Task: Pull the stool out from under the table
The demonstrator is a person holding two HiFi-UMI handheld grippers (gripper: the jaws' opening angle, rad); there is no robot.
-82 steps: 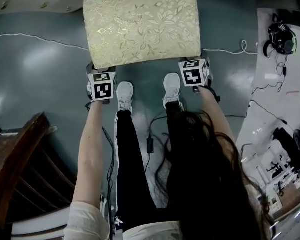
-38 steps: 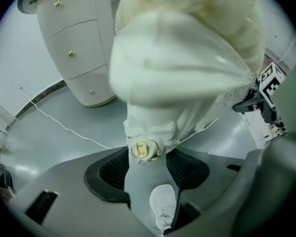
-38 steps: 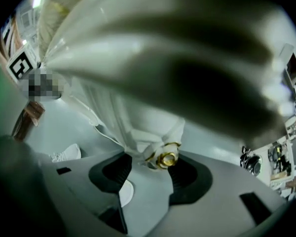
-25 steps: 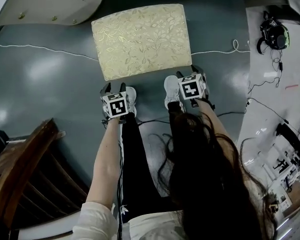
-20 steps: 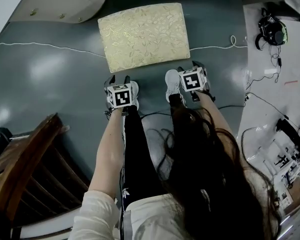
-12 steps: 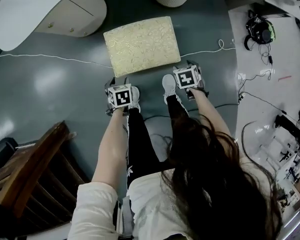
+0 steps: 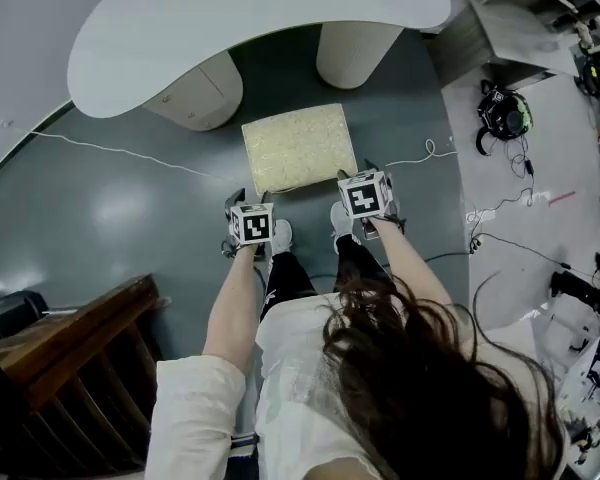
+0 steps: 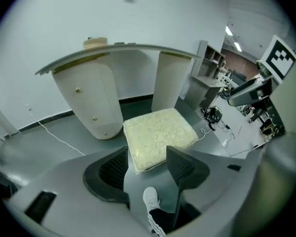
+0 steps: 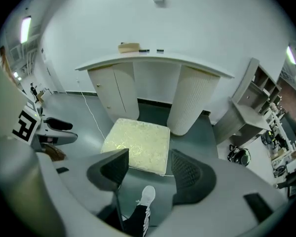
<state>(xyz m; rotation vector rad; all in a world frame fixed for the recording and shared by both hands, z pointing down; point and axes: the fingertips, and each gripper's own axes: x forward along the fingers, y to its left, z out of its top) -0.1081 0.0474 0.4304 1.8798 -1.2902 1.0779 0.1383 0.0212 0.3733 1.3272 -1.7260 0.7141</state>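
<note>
One table, one stool, two grippers standing wide and empty.

One white curved table (image 7: 230, 28) is resting on two supports, a cabinet pedestal (image 7: 200, 93) and a ribbed column (image 7: 355, 53). The single cream-patterned stool (image 7: 297, 148) is sitting on the grey floor, out from under the tabletop, in front of the gap between the supports and just ahead of the person's two white shoes (image 7: 280, 234). The left gripper (image 8: 147, 154) and right gripper (image 9: 149, 157) are both hanging above the stool's near edge, jaws spread, gripping nothing and touching nothing.
</note>
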